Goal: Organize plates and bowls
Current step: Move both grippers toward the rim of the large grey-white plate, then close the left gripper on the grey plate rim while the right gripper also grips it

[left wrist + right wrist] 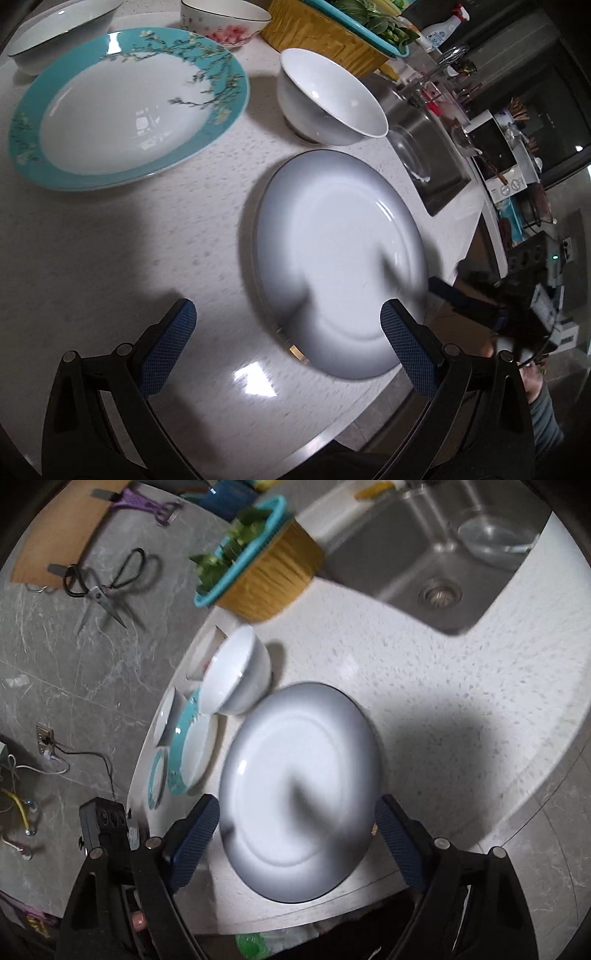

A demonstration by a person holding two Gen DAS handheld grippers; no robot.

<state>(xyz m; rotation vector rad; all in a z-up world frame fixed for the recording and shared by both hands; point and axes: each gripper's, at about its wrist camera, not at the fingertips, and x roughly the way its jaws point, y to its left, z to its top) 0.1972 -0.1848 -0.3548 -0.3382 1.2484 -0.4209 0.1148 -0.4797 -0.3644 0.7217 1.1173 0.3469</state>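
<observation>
The grey-white plate [301,794] lies flat near the front edge of the speckled white bench [424,672], its centre pale and its rim shading to grey, glossy and empty. Just behind it stands a plain white bowl [328,99], upright, its foot close to the plate's rim; whether the two touch is hard to tell. Further off sits a teal-rimmed plate [122,107] painted with blossom branches, and beyond that a white bowl with a dark rim line [62,33] and a bowl with pink flowers [225,22].

By the look of it, the sorting has barely begun: every dish still lies singly on the bench, nothing stacked, plates and bowls mixed together. All the gathering is left to do.

The right gripper [295,834] hangs over the near part of the grey-white plate with its jaws wide, one on each side of the plate, pressing on nothing. The left gripper [288,347] is also spread wide and empty, one finger over bare bench, the other over the plate's near rim.

A steel sink [424,554] is set into the bench behind, beside a yellow basket [273,579] of greens.
</observation>
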